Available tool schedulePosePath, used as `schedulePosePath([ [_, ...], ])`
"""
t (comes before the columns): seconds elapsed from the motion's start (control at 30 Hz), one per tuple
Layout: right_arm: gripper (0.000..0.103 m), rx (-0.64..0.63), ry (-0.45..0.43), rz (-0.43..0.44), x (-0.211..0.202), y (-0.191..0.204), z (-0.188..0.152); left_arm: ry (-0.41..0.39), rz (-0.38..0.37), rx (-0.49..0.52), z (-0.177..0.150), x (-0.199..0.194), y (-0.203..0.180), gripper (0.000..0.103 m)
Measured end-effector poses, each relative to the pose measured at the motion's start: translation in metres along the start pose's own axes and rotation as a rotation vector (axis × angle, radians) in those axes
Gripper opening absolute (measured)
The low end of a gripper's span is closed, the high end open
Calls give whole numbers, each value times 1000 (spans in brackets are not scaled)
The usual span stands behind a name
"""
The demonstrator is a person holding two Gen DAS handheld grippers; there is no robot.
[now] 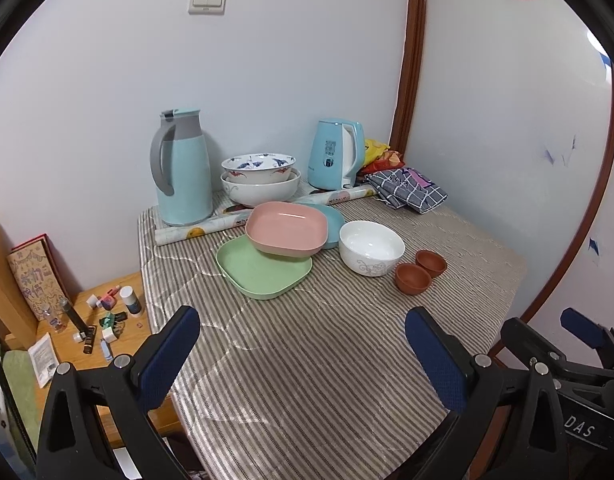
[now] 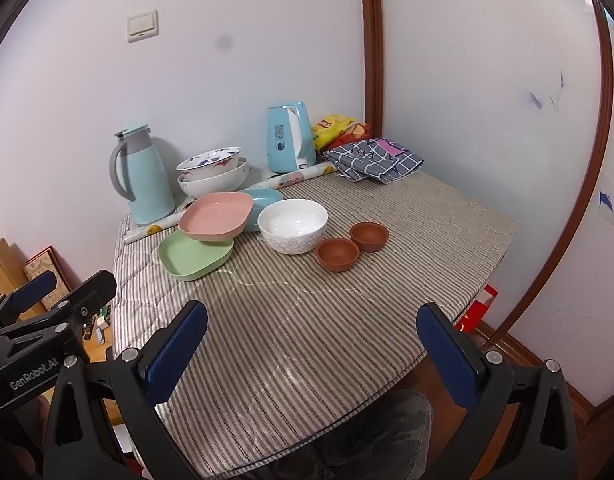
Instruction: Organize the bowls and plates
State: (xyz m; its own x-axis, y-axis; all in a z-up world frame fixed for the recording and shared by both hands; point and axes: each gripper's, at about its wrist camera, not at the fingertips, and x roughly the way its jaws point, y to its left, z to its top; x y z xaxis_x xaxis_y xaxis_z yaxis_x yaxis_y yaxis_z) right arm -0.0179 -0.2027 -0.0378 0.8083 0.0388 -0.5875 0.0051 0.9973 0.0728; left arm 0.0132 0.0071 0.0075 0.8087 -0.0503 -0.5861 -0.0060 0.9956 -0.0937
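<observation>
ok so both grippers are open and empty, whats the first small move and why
Probably reach the left gripper toward the pink plate: it sits tilted across the green plate and blue plate, so lifting it first frees the others for stacking.

White letters reading "DAS" are showing on the black plastic body of the right gripper (image 1: 579, 364) at the lower right of the left wrist view; the word is looking cut off at its start. In the right wrist view, white lettering reading "GenRobot.AI" is running along the black plastic body of the left gripper (image 2: 47, 304) at the lower left of the frame. Print on the light blue electric kettle (image 1: 334, 155) is appearing too small to read.
</observation>
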Motion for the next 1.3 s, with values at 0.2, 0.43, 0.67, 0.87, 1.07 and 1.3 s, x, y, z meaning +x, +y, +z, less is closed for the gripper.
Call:
schedulePosePath([
  [0.2,103,23,39,13,23,-4,6,35,1,-18,5,23,8,103],
  [0.43,103,2,91,-2,51,-1,13,52,14,-22,10,44,10,103],
  [0.67,103,-17,138,2,80,4,25,77,31,-25,20,66,14,103],
  [0.87,103,-46,151,22,100,13,39,59,49,-52,34,79,28,103],
  [1.07,103,-97,121,68,109,22,51,71,82,-89,39,92,40,103],
  [1.3,103,-143,106,143,120,30,71,64,119,-101,49,99,43,103],
])
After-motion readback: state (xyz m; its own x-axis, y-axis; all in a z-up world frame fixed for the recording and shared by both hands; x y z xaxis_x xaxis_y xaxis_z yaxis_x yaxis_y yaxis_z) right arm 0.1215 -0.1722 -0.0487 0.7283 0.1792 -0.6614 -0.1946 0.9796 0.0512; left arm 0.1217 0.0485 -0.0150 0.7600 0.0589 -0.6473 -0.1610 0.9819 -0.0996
